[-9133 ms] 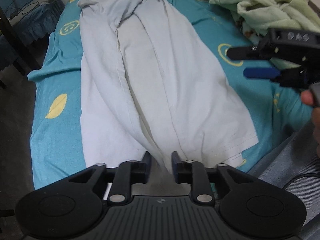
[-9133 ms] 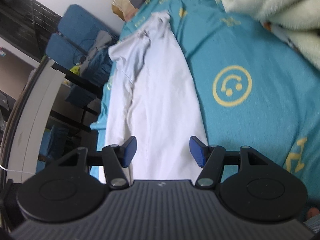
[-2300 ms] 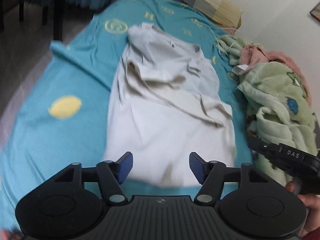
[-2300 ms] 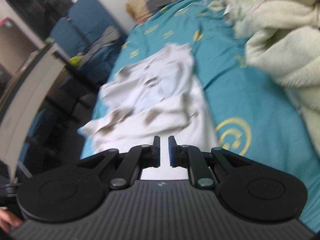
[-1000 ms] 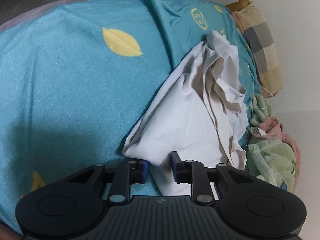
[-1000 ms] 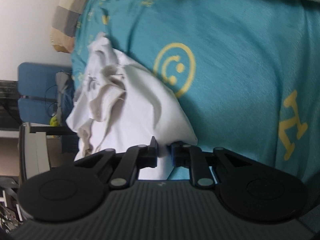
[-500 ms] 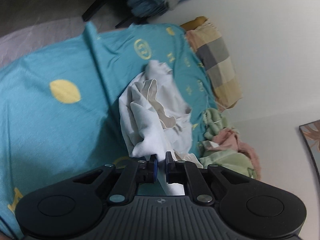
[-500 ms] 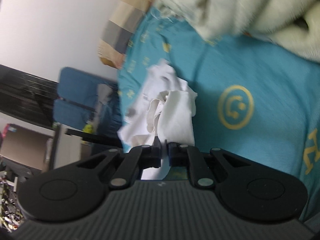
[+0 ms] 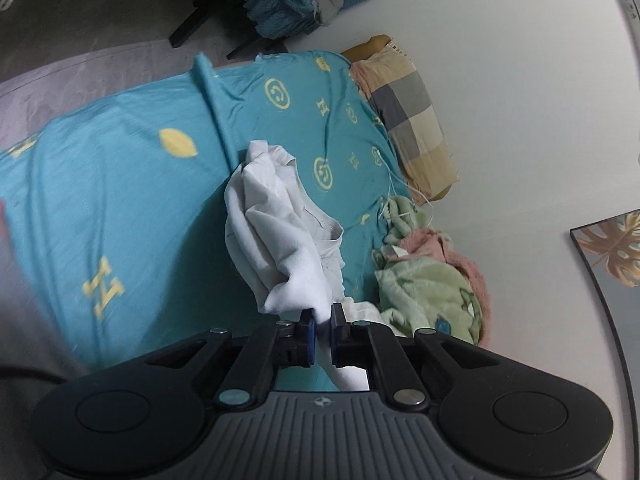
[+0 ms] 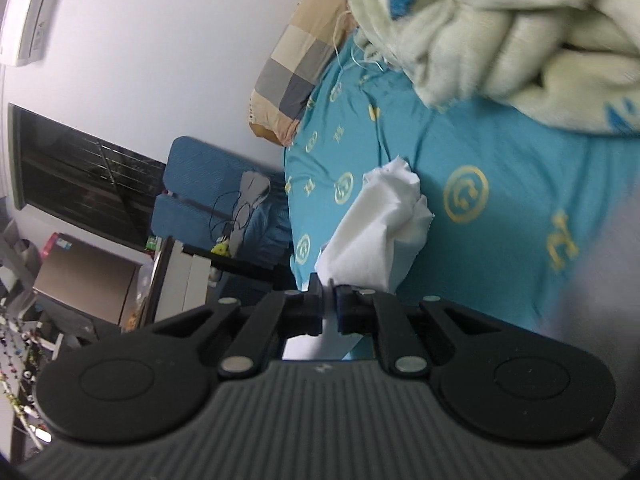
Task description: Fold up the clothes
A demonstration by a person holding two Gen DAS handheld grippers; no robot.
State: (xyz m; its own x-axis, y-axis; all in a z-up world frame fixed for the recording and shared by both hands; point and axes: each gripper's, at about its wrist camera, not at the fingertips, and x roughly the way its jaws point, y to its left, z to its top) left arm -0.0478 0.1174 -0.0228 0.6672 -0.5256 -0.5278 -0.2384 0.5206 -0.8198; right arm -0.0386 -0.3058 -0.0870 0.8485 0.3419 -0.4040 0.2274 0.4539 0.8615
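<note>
A white T-shirt (image 9: 280, 236) hangs bunched above the teal bedsheet (image 9: 120, 208). My left gripper (image 9: 322, 322) is shut on one corner of its fabric, and the cloth drapes away from the jaws toward the bed. In the right wrist view the same T-shirt (image 10: 376, 232) hangs from my right gripper (image 10: 328, 294), which is shut on another corner. Both grippers hold the shirt lifted well above the bed.
A checked pillow (image 9: 412, 120) lies at the head of the bed by the white wall. A green and pink blanket heap (image 9: 432, 280) sits at the bed's far side, also in the right wrist view (image 10: 520, 40). Blue chairs (image 10: 208, 200) and dark floor flank the bed.
Both grippers have risen higher with the shirt, which has lifted off the sheet and now hangs in a narrower bunch. Both jaws stay closed on the fabric.
</note>
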